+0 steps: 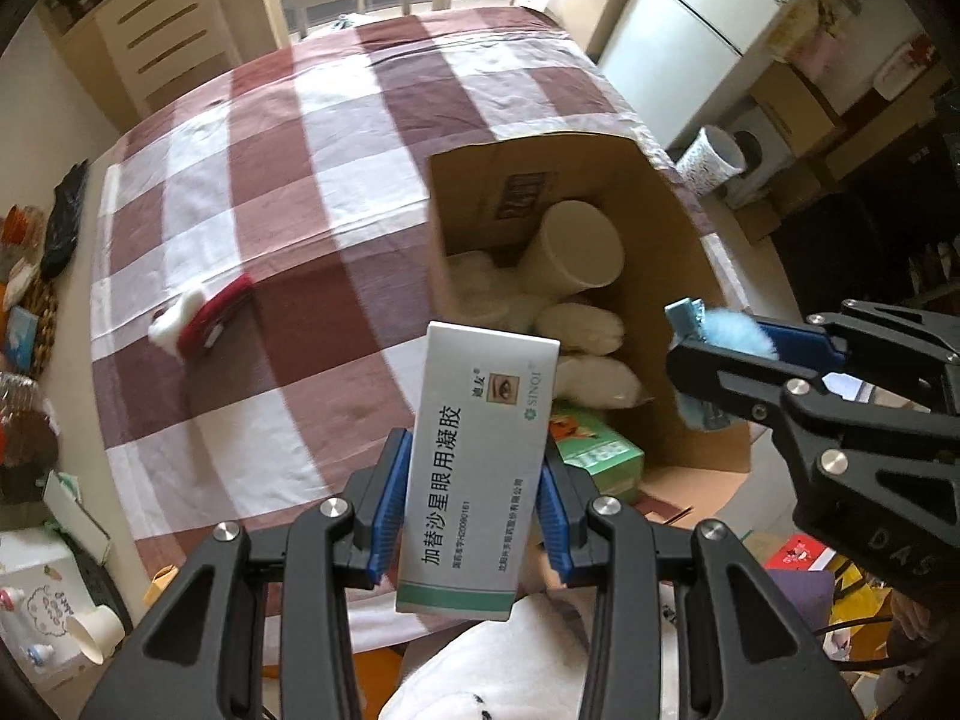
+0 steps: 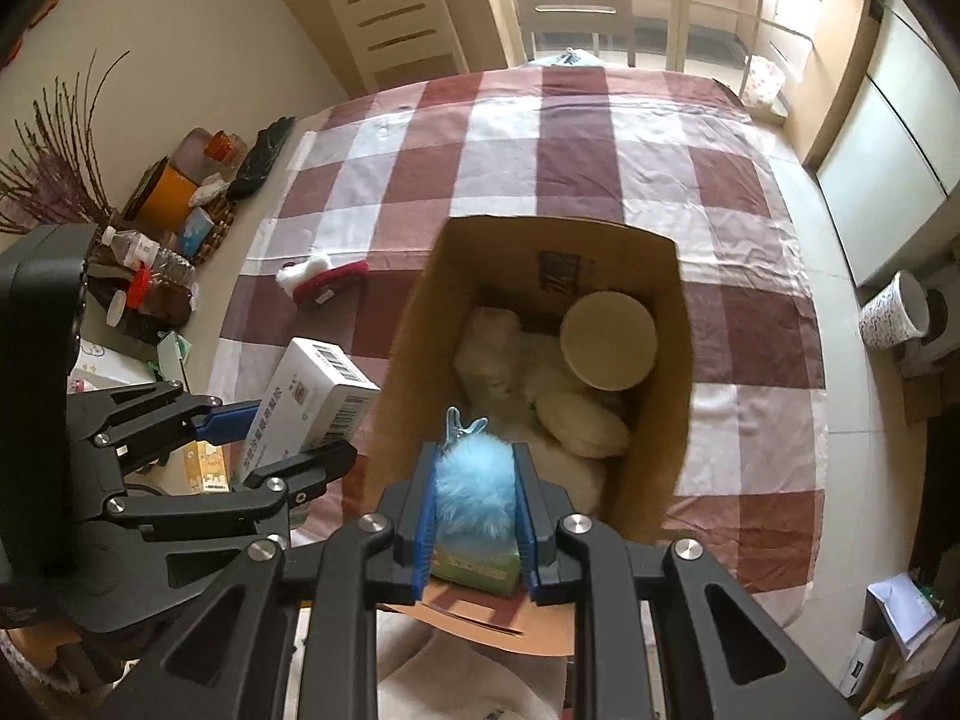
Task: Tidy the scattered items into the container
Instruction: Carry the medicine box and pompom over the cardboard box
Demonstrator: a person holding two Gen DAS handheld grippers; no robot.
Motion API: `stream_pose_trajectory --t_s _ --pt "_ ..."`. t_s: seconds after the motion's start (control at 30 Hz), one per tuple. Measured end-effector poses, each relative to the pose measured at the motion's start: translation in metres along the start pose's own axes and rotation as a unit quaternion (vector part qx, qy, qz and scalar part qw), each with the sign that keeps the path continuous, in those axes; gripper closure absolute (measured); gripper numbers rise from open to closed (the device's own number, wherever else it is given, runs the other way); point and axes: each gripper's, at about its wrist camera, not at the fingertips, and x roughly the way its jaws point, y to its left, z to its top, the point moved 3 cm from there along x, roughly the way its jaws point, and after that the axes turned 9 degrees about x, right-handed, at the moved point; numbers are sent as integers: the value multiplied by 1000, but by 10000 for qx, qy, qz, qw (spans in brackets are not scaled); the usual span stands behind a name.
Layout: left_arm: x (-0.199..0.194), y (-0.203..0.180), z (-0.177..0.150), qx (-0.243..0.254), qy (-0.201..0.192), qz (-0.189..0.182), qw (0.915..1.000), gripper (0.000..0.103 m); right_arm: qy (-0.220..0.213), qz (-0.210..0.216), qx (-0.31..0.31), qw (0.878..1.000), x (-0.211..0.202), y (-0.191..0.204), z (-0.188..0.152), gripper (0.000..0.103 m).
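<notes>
My left gripper (image 1: pixel 471 504) is shut on a white medicine box (image 1: pixel 480 468) with green trim, held above the table's near edge, left of the open cardboard box (image 1: pixel 678 228). My right gripper (image 2: pixel 474 510) is shut on a fluffy blue pom-pom hair clip (image 2: pixel 474 489), above the cardboard box's (image 2: pixel 414 336) near end. The box holds a paper cup (image 2: pixel 609 339), white plush items (image 2: pixel 576 426) and a green carton (image 1: pixel 600 456). A red and white plush piece (image 1: pixel 201 321) lies on the checked tablecloth (image 1: pixel 300 192), also in the right wrist view (image 2: pixel 321 279).
Clutter of bottles and jars (image 2: pixel 174 204) lines the table's left side. Chairs (image 2: pixel 570 0) stand at the far end. A patterned bin (image 2: pixel 894 318) and a fridge (image 1: pixel 690 18) are to the right. A paper cup (image 1: pixel 96 636) lies at the near left.
</notes>
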Motion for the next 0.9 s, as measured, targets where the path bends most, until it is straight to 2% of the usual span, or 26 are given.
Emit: stream_pose_trajectory --t_s 0.33,0.9 --pt "23 -32 19 227 160 -101 9996 63 100 -25 185 9998 4 -31 -1 81" --pt "36 -37 28 293 343 -110 9989 64 217 22 175 9996 15 -36 6 80"
